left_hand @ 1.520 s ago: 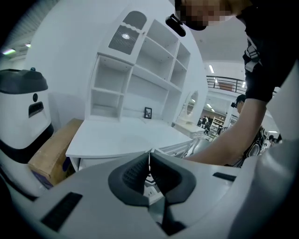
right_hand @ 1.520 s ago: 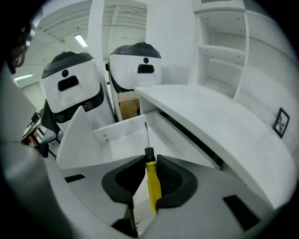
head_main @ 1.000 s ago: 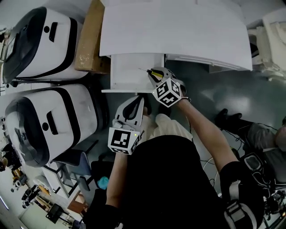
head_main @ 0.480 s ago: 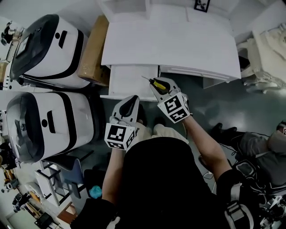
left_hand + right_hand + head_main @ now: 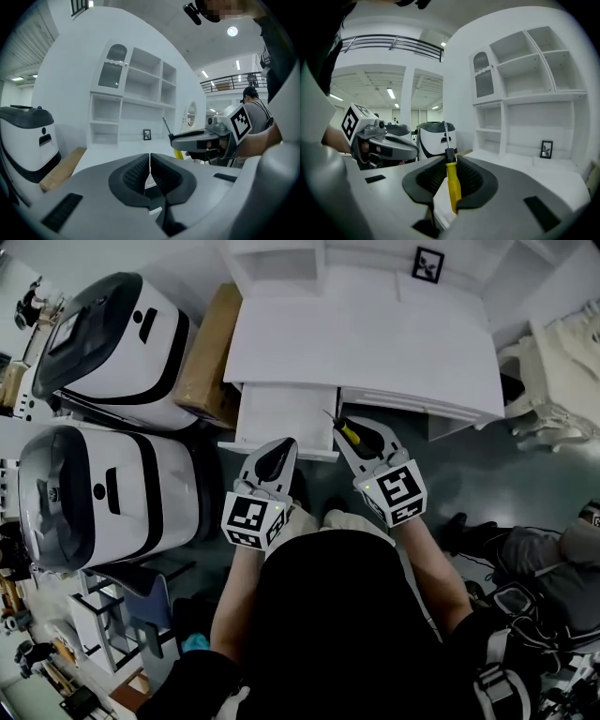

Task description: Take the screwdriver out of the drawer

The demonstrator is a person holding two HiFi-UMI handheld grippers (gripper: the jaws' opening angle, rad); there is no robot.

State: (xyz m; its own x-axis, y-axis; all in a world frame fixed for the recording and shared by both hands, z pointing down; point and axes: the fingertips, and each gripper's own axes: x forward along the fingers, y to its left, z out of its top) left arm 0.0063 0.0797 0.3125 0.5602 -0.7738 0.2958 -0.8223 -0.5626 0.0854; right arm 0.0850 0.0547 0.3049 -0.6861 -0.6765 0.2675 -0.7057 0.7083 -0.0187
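Note:
My right gripper (image 5: pixel 356 432) is shut on a screwdriver (image 5: pixel 348 433) with a yellow handle, black collar and thin metal shaft. It holds the tool in the air over the right front corner of the open white drawer (image 5: pixel 279 416). In the right gripper view the screwdriver (image 5: pixel 451 180) stands nearly upright between the pads of that gripper (image 5: pixel 449 165), shaft pointing up. My left gripper (image 5: pixel 278 454) hangs beside it at the drawer's front, shut and empty. The left gripper view shows those jaws (image 5: pixel 150 161) pressed together, and the screwdriver (image 5: pixel 166 127) in the right gripper off to the right.
The drawer belongs to a white desk (image 5: pixel 366 343) with a shelf unit (image 5: pixel 133 103) at its back and a small framed picture (image 5: pixel 427 262). Two large white-and-black machines (image 5: pixel 103 488) and a cardboard box (image 5: pixel 204 357) stand left. A person (image 5: pixel 553 563) sits on the floor at right.
My right gripper has risen with the screwdriver, from inside the drawer to above its right front corner. The left gripper has risen a little and stays shut.

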